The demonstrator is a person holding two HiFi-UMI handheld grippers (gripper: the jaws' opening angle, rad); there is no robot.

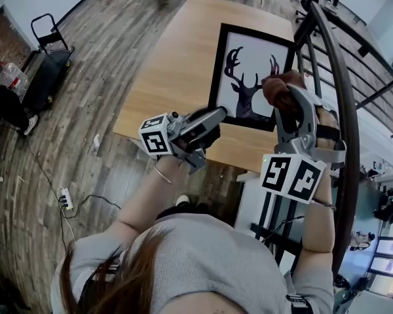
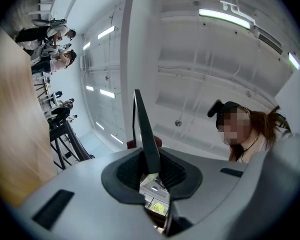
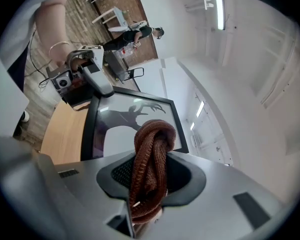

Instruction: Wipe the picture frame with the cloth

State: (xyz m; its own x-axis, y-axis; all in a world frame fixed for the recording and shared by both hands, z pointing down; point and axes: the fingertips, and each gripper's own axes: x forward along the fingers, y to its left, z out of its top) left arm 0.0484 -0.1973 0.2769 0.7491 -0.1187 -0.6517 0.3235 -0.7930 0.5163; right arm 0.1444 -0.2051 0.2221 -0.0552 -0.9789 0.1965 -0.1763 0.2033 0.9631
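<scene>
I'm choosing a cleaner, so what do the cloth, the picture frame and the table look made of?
Cloth: brown knitted fabric, matte; ribbed stitches show.
Picture frame: black border, smooth and fairly matte, either plastic or painted wood; faint glints on the front suggest glazing.
Table: light wood or wood-look laminate; grain lines show, low sheen.

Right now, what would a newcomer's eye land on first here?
The black picture frame with its deer silhouette stands out first, over the wooden table. The left tongs grip its near edge. The right tongs hold a bunched brown cloth by the frame's right edge.
</scene>
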